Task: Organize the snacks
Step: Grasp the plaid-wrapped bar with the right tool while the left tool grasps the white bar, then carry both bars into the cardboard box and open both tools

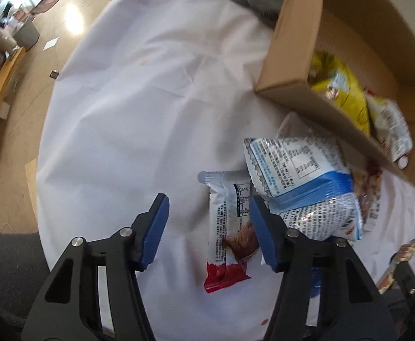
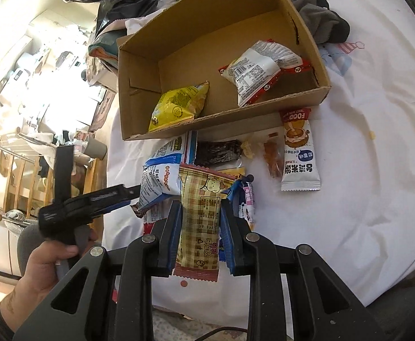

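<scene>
Snack sorting over a white-covered counter.
The plaid packet is pinched by the right gripper, lower centre; the left gripper is spread over the white bar packet, where the overlapping blue bag may be snagged.

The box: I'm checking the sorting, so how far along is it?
Done: a yellow bag and a red-edged pack lie in the box. In hand: the right gripper holds a plaid bar. Left: several snacks on the cloth, including the white bar.
</scene>
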Demonstrator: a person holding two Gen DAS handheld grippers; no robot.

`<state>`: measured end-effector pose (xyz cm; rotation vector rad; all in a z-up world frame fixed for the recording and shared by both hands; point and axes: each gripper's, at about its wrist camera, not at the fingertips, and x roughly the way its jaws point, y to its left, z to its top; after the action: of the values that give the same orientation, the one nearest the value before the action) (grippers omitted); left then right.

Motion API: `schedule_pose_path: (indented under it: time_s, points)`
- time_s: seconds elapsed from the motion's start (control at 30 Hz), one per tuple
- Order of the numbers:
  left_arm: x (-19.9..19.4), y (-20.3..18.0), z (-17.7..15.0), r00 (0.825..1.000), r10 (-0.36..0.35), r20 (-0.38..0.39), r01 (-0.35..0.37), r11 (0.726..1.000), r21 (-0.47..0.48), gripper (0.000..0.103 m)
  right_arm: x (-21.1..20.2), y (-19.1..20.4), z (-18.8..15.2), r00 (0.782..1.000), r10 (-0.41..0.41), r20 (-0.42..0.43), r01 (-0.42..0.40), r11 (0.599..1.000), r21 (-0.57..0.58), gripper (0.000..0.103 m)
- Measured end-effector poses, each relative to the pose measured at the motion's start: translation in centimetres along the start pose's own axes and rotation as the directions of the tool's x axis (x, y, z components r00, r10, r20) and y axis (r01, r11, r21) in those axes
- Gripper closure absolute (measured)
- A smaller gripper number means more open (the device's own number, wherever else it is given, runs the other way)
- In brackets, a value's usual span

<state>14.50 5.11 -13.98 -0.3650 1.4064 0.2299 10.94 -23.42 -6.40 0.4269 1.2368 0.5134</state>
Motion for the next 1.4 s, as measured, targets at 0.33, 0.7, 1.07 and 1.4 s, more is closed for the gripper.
schedule_pose_path:
  time_s: [0.33,0.7,1.07,1.4]
  points:
    - [2.2,-2.5,-2.0,0.995,0.07,-0.074,-0.059,0.988,0.145,0.077,0.6,0.0,0.2,1.0,-0.011,-0.011,0.011,1.0,-0.006,0.075]
    - [-1.8,-0.7,-3.6,0.997,0.079,0.02,-0.08,0.991,0.105,0.077,0.0,0.0,0.2,1.0,-0.018,0.011,0.018,1.0,-0.002,0.075]
    - [-7.3,0.9,-4.4,0.971,0.032,0.235,-0.04,0.999,0.031,0.077,-0.8,0.1,-0.2,0.999,-0.036,0.041,0.036,0.999,-0.006,0.075]
    - [-12.2,-1.9,-2.8,0.918,-0.075,0.39,0.013,0.987,0.159,0.077,-2.9,1.0,1.3,0.986,0.032,0.165,-0.029,0.999,-0.02,0.075]
